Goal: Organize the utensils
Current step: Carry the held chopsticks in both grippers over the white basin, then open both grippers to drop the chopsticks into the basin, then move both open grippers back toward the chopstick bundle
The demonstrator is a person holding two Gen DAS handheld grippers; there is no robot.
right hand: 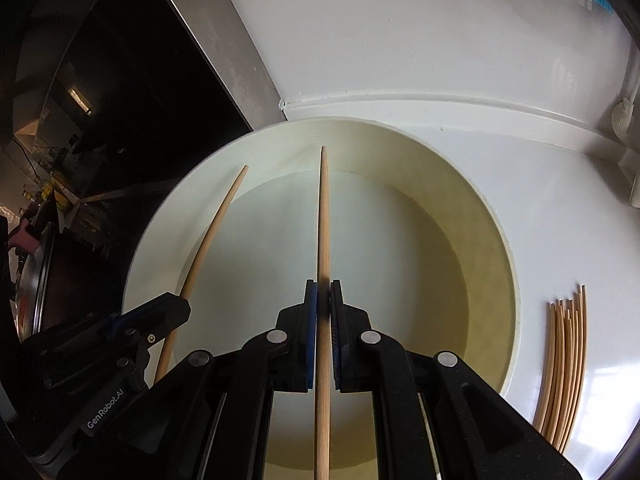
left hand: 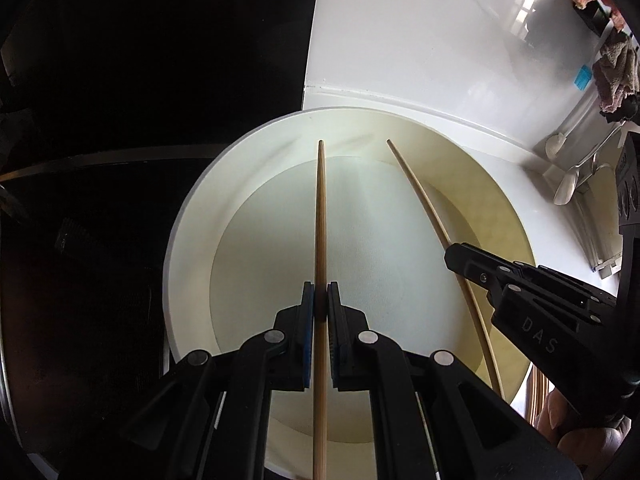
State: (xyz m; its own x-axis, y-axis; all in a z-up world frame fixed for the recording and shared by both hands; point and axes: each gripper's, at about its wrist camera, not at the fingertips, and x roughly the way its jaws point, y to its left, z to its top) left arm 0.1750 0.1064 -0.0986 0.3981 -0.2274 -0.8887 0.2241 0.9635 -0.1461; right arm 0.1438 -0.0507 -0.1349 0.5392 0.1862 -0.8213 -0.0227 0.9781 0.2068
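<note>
the left gripper (left hand: pixel 321 296) is closed tight on a wooden chopstick (left hand: pixel 321 216), its blue-edged pads pinching the stick partway along, with the tip pointing out over a round cream tub (left hand: pixel 188 216). the right gripper (right hand: pixel 323 294) is closed the same way on a second chopstick (right hand: pixel 324 216), which also reaches over the tub's open mouth. each camera catches the other tool at its edge: the right one's black body reads "das" in the left wrist view, and the left one's reads "genrobot.ai" in the right wrist view. the tub sits on a white counter (right hand: pixel 400 40), close to its back corner. a loose bundle of chopsticks (right hand: pixel 564 364) lies flat on the counter just beside the tub. white spoons (left hand: pixel 566 188) lie near the far right edge, by a pinkish cloth (left hand: pixel 614 76).
</note>
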